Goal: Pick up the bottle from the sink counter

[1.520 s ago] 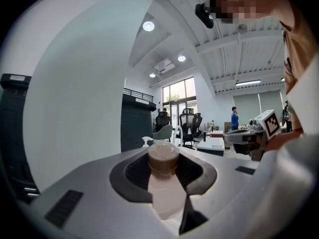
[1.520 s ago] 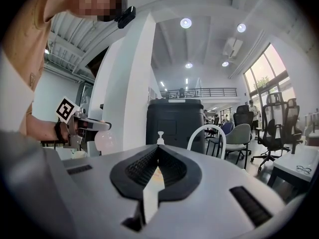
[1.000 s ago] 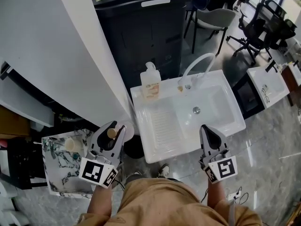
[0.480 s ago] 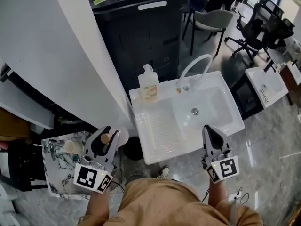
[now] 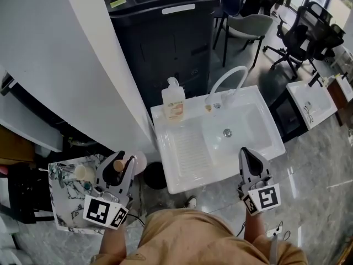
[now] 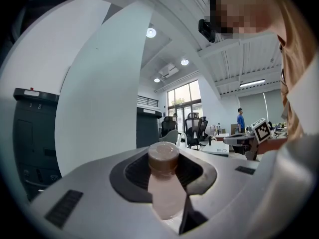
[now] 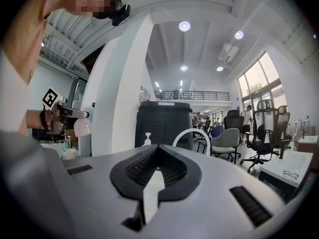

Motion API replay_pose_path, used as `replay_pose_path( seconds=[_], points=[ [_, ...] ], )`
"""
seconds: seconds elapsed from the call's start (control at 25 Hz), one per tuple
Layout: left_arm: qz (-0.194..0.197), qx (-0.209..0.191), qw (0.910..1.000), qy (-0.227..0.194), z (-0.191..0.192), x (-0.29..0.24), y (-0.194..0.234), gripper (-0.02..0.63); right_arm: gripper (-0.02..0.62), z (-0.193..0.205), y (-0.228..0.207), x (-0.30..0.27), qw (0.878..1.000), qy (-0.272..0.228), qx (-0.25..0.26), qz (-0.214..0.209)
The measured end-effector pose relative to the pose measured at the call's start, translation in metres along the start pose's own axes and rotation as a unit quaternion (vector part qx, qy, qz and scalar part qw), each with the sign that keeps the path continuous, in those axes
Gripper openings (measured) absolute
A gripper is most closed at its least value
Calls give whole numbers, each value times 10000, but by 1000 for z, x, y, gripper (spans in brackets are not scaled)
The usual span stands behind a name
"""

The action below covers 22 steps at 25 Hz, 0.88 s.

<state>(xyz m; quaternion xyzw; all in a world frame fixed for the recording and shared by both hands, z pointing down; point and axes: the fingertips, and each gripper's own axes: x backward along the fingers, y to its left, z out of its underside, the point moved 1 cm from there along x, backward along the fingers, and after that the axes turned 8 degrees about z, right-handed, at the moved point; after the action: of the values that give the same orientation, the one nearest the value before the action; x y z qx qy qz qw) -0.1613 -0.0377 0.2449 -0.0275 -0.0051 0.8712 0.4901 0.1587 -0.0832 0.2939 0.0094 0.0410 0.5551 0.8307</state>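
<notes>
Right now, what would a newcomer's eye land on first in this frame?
The left gripper, at lower left of the head view, has its fingers closed on a small pale bottle with a brown cap. Ahead lies a white sink with a clear pump bottle on its back-left corner, while the right gripper hovers empty.

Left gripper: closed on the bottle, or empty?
Closed on it. The left gripper has its jaws pressed on either side of the bottle, just under the brown cap.

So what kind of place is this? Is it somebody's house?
Probably not a house. It looks like a big open office or workroom: there are rolling office chairs, a white sink in front of a large dark cabinet, and tall windows under a high ceiling.
</notes>
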Motion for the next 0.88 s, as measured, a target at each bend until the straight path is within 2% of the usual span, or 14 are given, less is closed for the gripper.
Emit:
replay_pose_path(
  seconds=[0.88],
  points=[
    [-30, 17, 10000, -60, 2, 7, -1, 115, 3, -1, 7, 4, 9998, 47, 171, -33]
  ],
)
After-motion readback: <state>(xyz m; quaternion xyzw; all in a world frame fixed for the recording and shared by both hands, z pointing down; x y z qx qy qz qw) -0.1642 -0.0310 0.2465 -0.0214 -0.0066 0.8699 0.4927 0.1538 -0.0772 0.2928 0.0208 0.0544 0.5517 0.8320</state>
